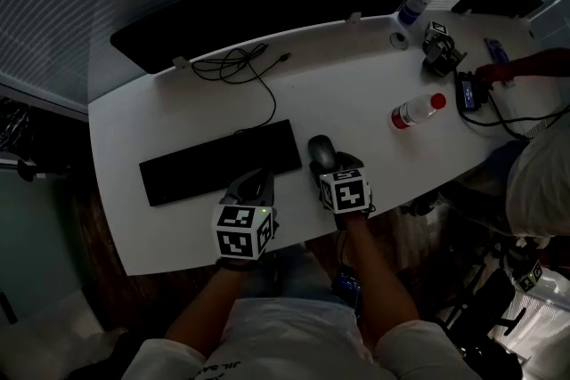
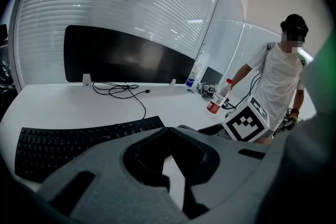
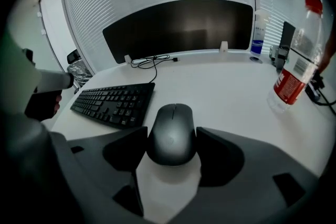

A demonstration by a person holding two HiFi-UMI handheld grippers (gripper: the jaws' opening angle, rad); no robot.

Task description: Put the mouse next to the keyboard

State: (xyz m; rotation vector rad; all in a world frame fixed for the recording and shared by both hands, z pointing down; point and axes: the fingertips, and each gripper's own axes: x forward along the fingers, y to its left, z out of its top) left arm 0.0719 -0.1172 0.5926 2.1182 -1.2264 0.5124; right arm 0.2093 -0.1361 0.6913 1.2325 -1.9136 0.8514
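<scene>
A dark mouse (image 1: 321,152) (image 3: 171,132) lies on the white table (image 1: 347,93), just right of the black keyboard (image 1: 218,161) (image 3: 113,102). My right gripper (image 1: 331,166) (image 3: 171,136) is shut on the mouse, one jaw pressed to each of its sides. At the keyboard's front edge my left gripper (image 1: 256,182) (image 2: 169,132) is shut, its jaw tips together with nothing between them. The keyboard (image 2: 63,144) shows to its left in the left gripper view.
A water bottle with a red label (image 1: 416,111) (image 3: 294,71) lies right of the mouse. A dark monitor (image 1: 267,13) and a loose cable (image 1: 240,67) are at the back. Small devices (image 1: 441,49) sit far right, where a person (image 2: 278,81) stands.
</scene>
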